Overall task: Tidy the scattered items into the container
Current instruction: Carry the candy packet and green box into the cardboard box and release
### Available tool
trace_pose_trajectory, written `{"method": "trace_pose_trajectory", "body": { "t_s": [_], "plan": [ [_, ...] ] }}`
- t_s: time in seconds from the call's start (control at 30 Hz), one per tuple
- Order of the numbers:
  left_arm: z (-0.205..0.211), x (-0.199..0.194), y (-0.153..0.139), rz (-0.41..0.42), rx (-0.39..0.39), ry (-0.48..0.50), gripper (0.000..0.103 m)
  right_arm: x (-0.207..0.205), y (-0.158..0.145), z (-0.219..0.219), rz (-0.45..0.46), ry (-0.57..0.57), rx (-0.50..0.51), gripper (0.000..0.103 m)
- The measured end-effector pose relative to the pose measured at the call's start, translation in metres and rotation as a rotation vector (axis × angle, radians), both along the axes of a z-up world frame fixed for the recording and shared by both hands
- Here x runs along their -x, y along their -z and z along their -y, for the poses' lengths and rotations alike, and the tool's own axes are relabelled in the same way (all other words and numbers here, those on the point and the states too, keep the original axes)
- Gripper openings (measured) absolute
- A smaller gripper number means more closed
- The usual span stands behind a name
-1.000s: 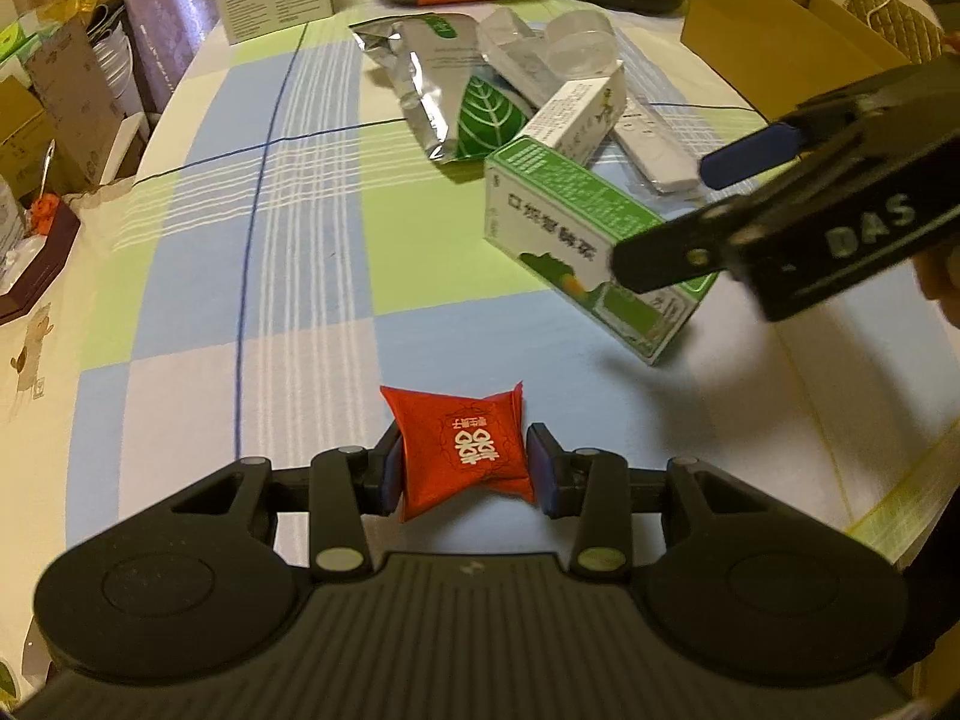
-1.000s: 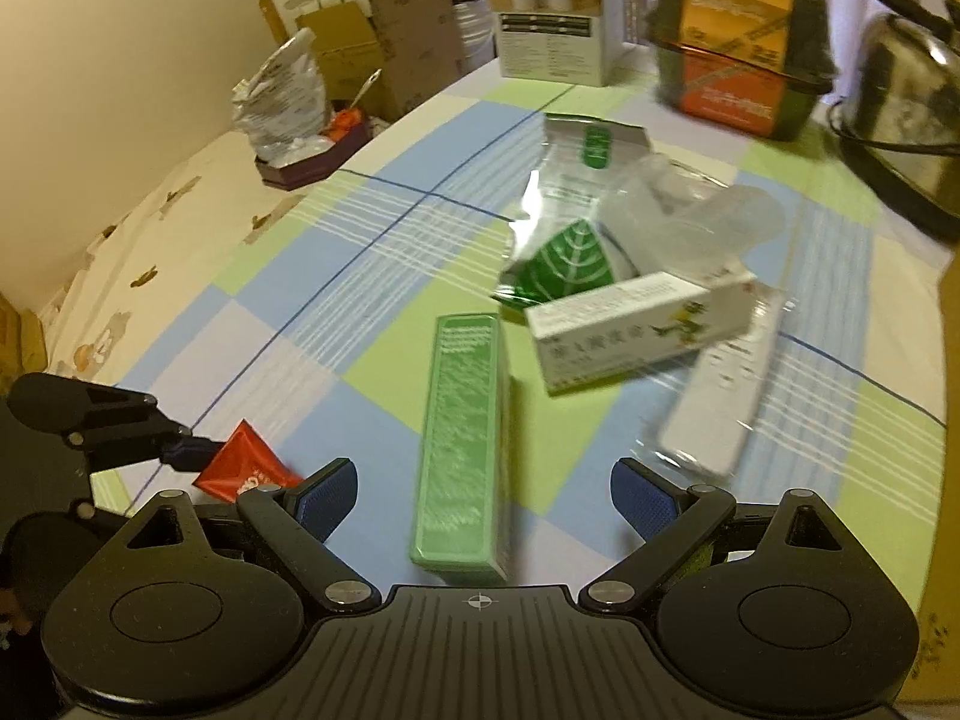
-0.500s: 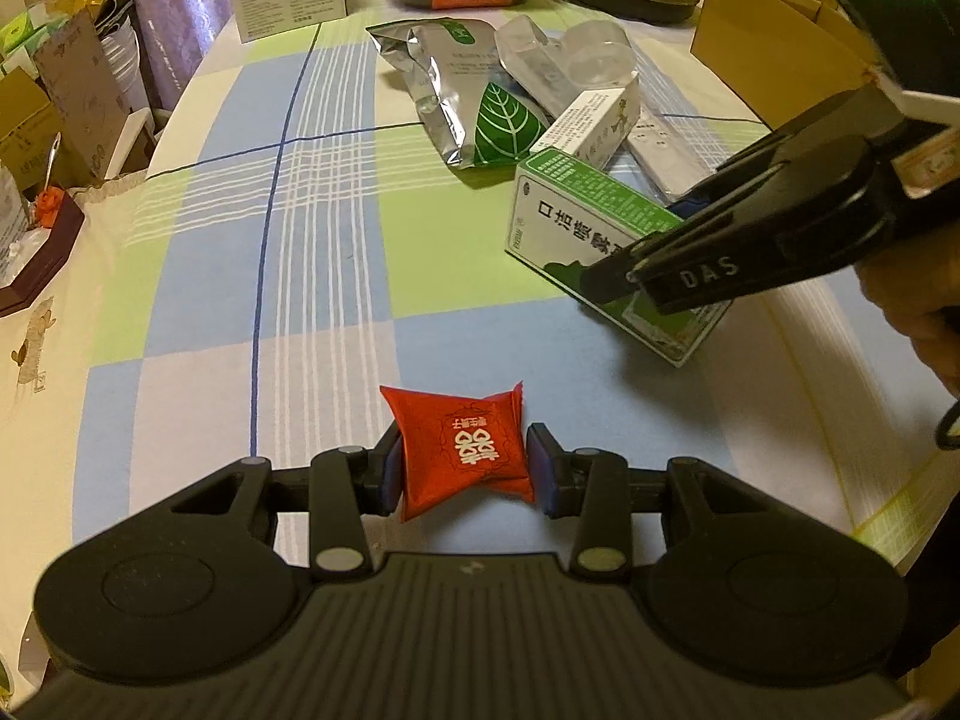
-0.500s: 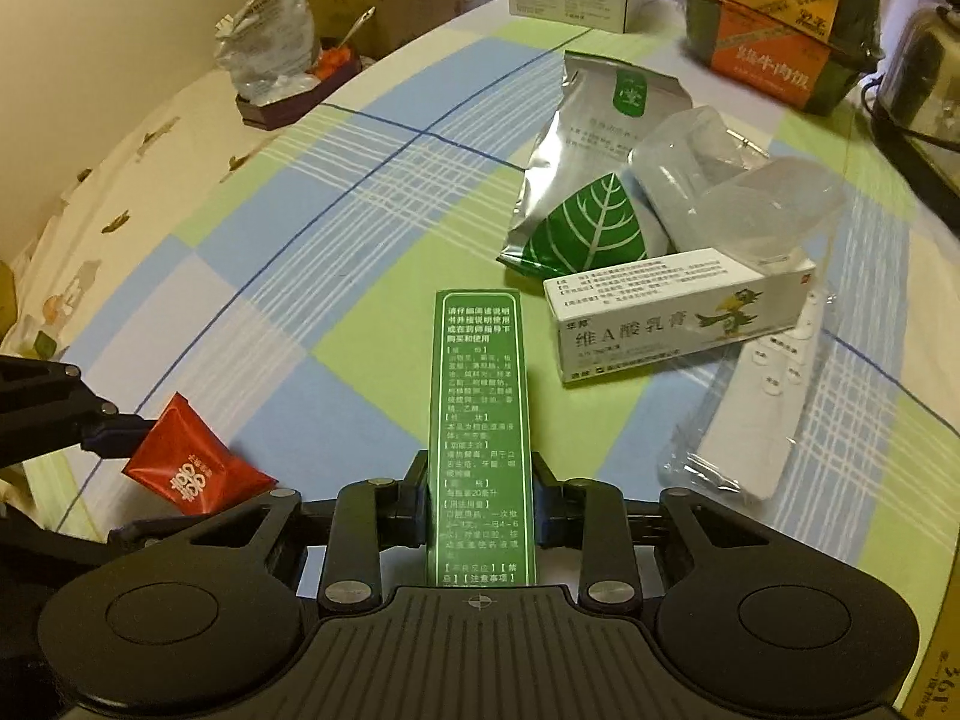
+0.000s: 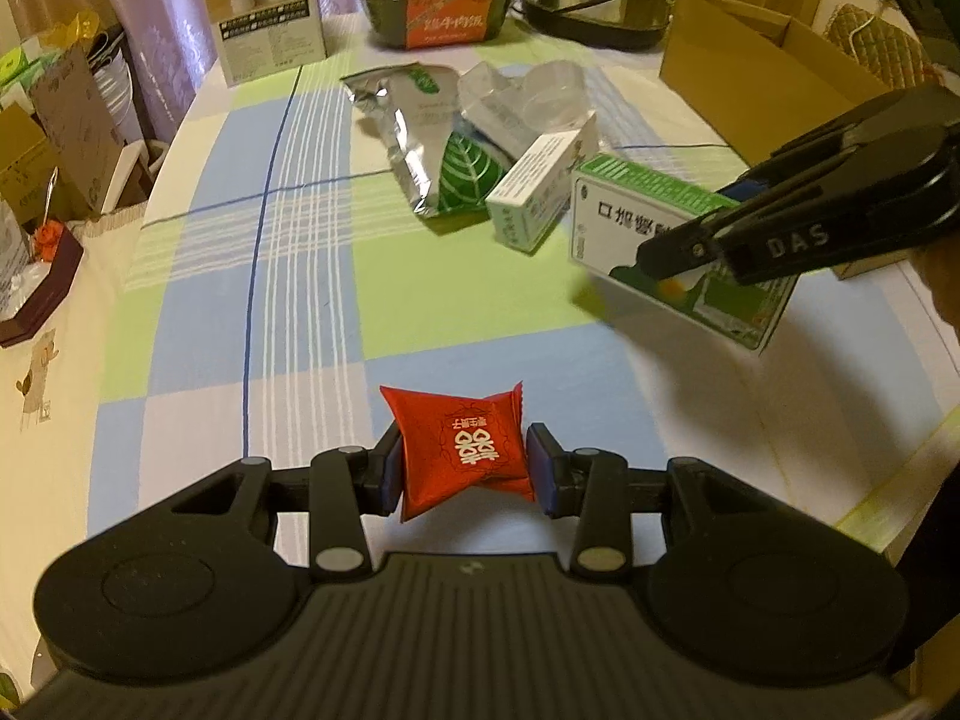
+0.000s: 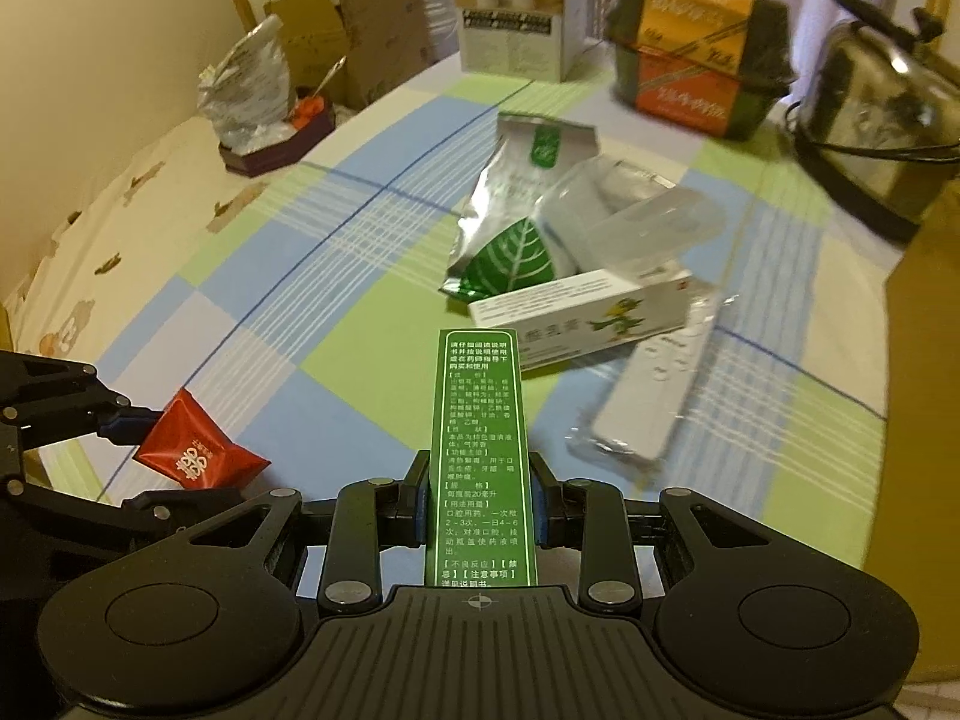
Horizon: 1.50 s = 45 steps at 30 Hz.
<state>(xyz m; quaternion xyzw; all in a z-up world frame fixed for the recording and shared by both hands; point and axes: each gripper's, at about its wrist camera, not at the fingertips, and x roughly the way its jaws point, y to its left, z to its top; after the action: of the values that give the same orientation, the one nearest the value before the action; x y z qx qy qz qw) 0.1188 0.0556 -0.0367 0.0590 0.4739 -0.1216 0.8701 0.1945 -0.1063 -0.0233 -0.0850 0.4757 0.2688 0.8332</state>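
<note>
- Your L gripper is closed on the red candy packet; pads pinch it from both sides, packet sits crosswise btwn them, white print facing up.
- In the R wrist view that same packet shows at lower left, held clear above the checked tablecloth.
- Your R gripper is clamped on the green box, narrow printed side up, box running lengthwise out past the fingertips.
- From the L wrist view the green box is off the cloth w/ a shadow under it, tilted, its white front w/ dark characters facing the cam; R gripper's black fingers cross in front of it.
- Cardboard container stands at the far right of the table, top open, beyond the green box. Neither held item is in it yet.
- Still on the cloth in a loose pile mid-table: silver leaf-print pouch, clear plastic tub lying against it, white ointment box just in front, and a white remote in a clear bag touching that box's right end.
- Far edge: white photo-print carton, dark food tub w/ orange label, steel pot.
- Left edge, off the checks: crumpled silver bag on a dark tray.
- Right wrist view is motion-blurred at the far end; small print there is unreadable.
</note>
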Motion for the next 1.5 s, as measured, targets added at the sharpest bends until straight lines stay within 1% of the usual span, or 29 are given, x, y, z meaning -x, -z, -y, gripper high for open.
{"method": "trace_pose_trajectory", "body": {
  "t_s": [0.37, 0.63, 0.77, 0.93, 1.17, 1.5],
  "plan": [
    [0.05, 0.015, -0.026, 0.04, 0.015, 0.083, 0.036, 0.021, -0.054, 0.07, 0.085, 0.114, -0.035, 0.033],
    [0.103, 0.013, -0.049, 0.08, 0.025, 0.177, 0.036, 0.033, -0.098, 0.133, 0.167, 0.214, -0.028, 0.033],
    [0.133, 0.006, -0.064, 0.112, 0.028, 0.227, 0.036, 0.033, -0.113, 0.168, 0.197, 0.273, -0.023, 0.033],
    [0.166, -0.007, -0.083, 0.141, 0.053, 0.275, 0.036, 0.029, -0.121, 0.206, 0.221, 0.336, -0.004, 0.033],
    [0.211, -0.031, -0.105, 0.178, 0.075, 0.346, 0.036, 0.015, -0.12, 0.252, 0.232, 0.411, 0.01, 0.033],
    [0.271, -0.072, -0.119, 0.233, 0.066, 0.455, 0.036, -0.005, -0.109, 0.299, 0.229, 0.483, 0.013, 0.033]
  ]
}}
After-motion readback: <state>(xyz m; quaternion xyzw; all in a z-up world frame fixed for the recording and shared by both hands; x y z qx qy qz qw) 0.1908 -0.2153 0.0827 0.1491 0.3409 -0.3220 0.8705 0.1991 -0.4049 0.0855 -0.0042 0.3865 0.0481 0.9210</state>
